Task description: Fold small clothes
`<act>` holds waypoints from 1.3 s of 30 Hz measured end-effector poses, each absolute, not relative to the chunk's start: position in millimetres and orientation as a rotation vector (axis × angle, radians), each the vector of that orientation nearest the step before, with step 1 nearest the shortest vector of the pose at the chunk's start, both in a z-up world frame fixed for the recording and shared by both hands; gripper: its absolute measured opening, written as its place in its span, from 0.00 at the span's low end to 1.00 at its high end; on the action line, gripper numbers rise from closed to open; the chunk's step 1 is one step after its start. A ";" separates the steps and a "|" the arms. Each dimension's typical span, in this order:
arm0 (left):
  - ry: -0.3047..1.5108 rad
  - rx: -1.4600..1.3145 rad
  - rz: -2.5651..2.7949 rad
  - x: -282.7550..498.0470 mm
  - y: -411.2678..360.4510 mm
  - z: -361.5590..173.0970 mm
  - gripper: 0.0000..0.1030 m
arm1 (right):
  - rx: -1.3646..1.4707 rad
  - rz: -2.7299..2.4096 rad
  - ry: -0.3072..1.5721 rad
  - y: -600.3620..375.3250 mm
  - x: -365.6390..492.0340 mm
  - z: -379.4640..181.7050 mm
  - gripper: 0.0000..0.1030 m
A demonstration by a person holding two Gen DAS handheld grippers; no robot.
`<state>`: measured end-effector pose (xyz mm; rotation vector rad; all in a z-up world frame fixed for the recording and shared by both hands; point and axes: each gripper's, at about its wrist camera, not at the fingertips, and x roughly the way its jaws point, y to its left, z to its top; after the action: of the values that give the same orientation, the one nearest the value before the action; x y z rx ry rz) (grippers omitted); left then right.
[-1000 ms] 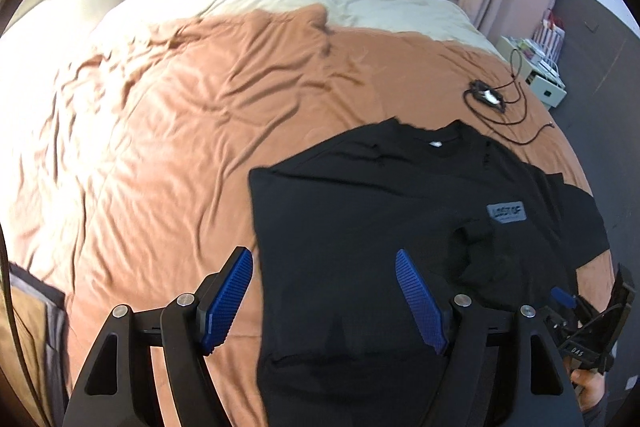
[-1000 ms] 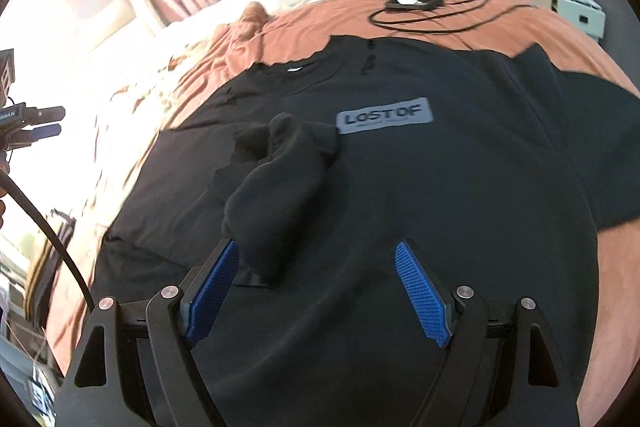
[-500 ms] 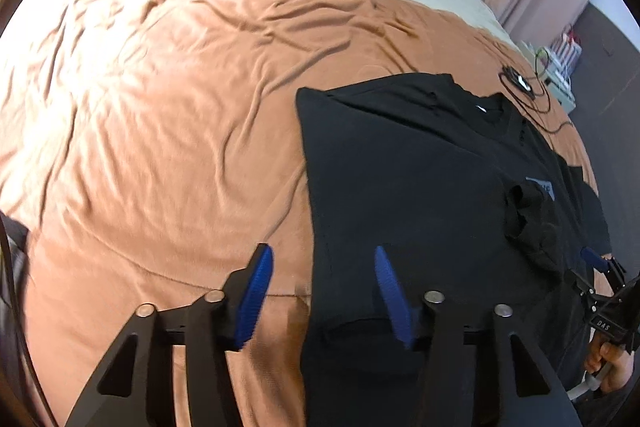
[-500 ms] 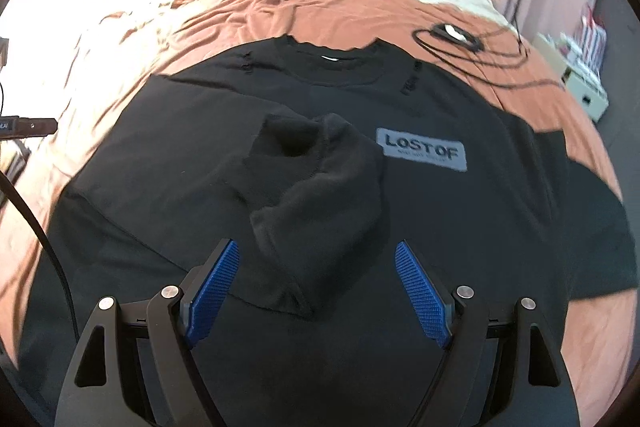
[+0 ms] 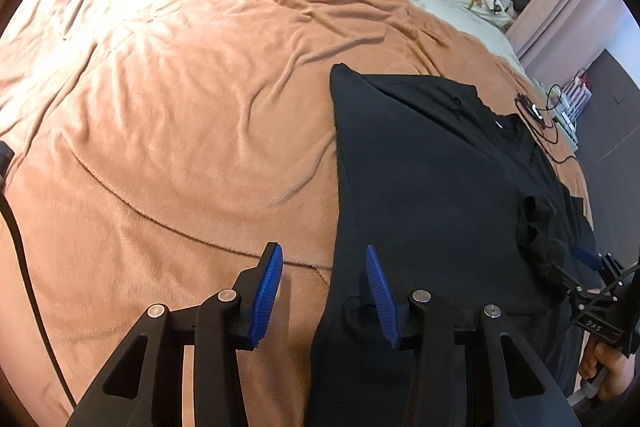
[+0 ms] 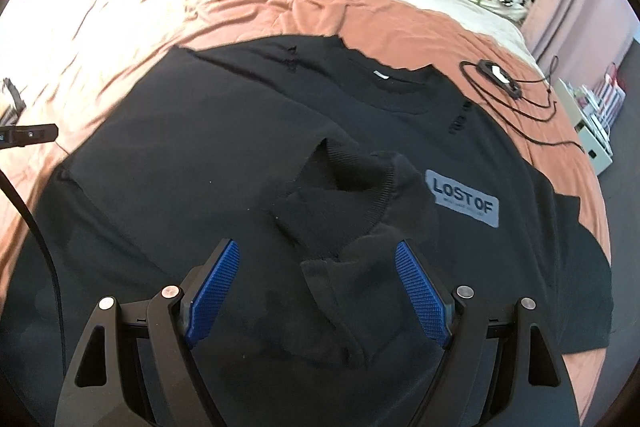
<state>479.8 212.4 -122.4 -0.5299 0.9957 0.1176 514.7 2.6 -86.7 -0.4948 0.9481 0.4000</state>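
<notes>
The left claw (image 5: 324, 291) has dropped to the shirt (image 5: 432, 187) edge at lower centre, jaws closing astride it, not yet clamped. The right claw (image 6: 318, 291) stays apart over the bunched sleeve (image 6: 352, 227). Grasp imminent.

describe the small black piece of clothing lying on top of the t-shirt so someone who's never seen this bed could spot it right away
On the bed's orange-brown blanket lies a black T-shirt spread flat, with a grey "LOST OF" patch on its chest. Just left of that patch sits the small garment, a crumpled black heap. Unlike the smooth shirt beneath, it is bunched up, thicker, and has a ribbed cuff-like edge.
</notes>
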 end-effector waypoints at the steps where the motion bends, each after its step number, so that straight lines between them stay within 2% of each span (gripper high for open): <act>1: 0.991 -0.535 0.118 480.3 212.5 -122.2 0.45 | -0.512 0.394 0.953 6.5 517.4 -90.9 0.77; 5: 1.002 -0.520 0.097 485.2 202.9 -128.7 0.45 | -0.563 0.379 0.967 20.8 529.2 -104.9 0.75; 8: 1.004 -0.494 0.085 487.8 196.9 -129.5 0.44 | -0.595 0.355 0.996 28.0 541.2 -120.8 0.50; 9: 1.001 -0.489 0.084 488.3 196.0 -128.8 0.44 | -0.594 0.346 1.010 28.2 545.0 -124.5 0.32; 10: 0.998 -0.493 0.081 488.7 195.8 -128.1 0.44 | -0.586 0.337 1.027 26.0 549.0 -127.6 0.23; 13: 0.986 -0.500 0.081 489.2 194.9 -126.2 0.44 | -0.509 0.334 1.040 11.9 557.7 -121.4 0.11; 24: 0.957 -0.486 0.082 490.2 187.3 -128.1 0.44 | -0.325 0.125 0.974 -84.8 558.8 -80.0 0.12; 27: 0.956 -0.492 0.073 491.6 187.8 -128.7 0.44 | -0.236 0.045 1.007 -116.0 563.5 -80.7 0.20; 29: 0.946 -0.487 0.073 491.0 188.4 -126.1 0.44 | -0.196 0.032 1.010 -126.2 562.2 -80.5 0.31; 31: 0.938 -0.485 0.075 490.9 188.9 -124.0 0.44 | -0.194 0.060 0.995 -122.9 559.2 -78.3 0.54; 33: 0.934 -0.489 0.078 490.8 191.4 -124.3 0.44 | -0.237 0.114 0.952 -103.5 551.5 -73.1 0.57; 39: 0.957 -0.500 0.063 492.2 190.7 -130.7 0.44 | -0.378 0.297 0.921 -46.6 537.0 -78.3 0.57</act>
<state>492.2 190.7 -130.7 -0.5004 0.9571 0.0632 537.0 -46.6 -78.3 -0.3775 0.9215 0.2974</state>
